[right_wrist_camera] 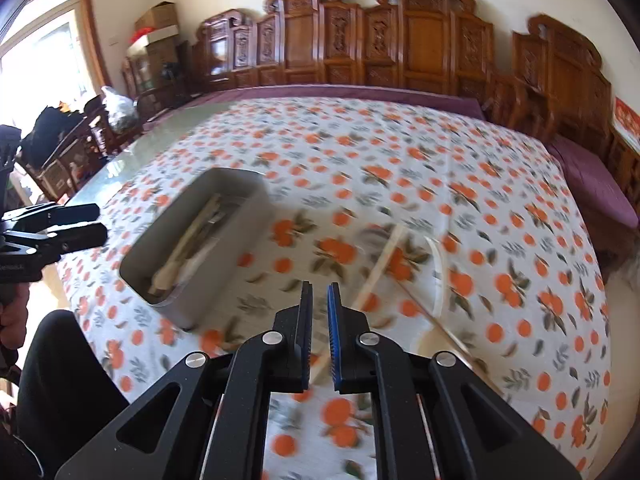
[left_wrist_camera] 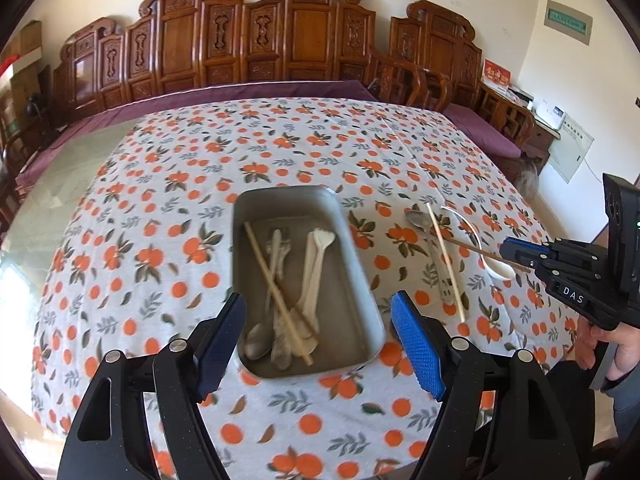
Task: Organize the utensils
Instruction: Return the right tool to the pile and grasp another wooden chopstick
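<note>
Rt wrist view motion-blurred: tray (right_wrist_camera: 224, 240) contents indistinct; chopstick (right_wrist_camera: 380, 268) smeared, near end hidden behind right gripper (right_wrist_camera: 319, 336).

Tray (left_wrist_camera: 352, 240): set on the tablecloth (left_wrist_camera: 160, 208), near the table's middle.
In the tray: a chopstick (left_wrist_camera: 276, 292) laid across several spoons (left_wrist_camera: 308, 276).
Right of the tray: a spoon (left_wrist_camera: 420, 222), a chopstick (left_wrist_camera: 445, 264) and a ladle-type spoon (left_wrist_camera: 496, 268), laid on the cloth.
Far side: carved chairs (left_wrist_camera: 280, 28) lined along the wall.
</note>
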Available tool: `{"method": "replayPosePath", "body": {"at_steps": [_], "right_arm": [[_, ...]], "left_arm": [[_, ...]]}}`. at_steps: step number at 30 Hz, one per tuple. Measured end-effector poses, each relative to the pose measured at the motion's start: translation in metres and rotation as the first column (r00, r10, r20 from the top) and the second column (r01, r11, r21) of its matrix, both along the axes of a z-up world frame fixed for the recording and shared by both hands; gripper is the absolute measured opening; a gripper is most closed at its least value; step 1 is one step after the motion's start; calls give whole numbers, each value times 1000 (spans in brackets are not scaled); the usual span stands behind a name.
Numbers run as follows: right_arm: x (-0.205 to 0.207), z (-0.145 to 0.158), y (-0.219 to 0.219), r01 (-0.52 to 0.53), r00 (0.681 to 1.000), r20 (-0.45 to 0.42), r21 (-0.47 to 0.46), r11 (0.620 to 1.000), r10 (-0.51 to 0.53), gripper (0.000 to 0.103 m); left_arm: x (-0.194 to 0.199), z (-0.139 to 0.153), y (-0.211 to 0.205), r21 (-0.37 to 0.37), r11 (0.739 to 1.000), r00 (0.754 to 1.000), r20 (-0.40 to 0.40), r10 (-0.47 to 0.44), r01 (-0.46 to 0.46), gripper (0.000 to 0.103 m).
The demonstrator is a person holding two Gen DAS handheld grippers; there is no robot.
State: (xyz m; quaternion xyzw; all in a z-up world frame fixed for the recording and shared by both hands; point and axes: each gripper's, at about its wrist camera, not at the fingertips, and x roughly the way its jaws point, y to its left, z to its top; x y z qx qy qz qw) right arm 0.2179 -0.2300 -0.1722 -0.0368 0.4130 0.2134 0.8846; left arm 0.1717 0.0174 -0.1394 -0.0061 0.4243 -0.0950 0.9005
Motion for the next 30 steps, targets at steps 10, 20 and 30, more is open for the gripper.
{"method": "replayPosePath", "body": {"at_steps": [10, 20, 30], "right_arm": [[39, -47, -26, 101, 990, -101, 3, 995, -100, 17], [67, -87, 1, 129, 970, -208, 3, 992, -126, 17], [60, -91, 12, 112, 970, -210, -58, 992, -121, 11]], "left_arm": [[34, -13, -48, 22, 996, 996, -37, -87, 88, 72], [42, -29, -66, 17, 994, 992, -66, -109, 110, 72], [48, -34, -76, 26, 993, 991, -70, -116, 118, 72]]}}
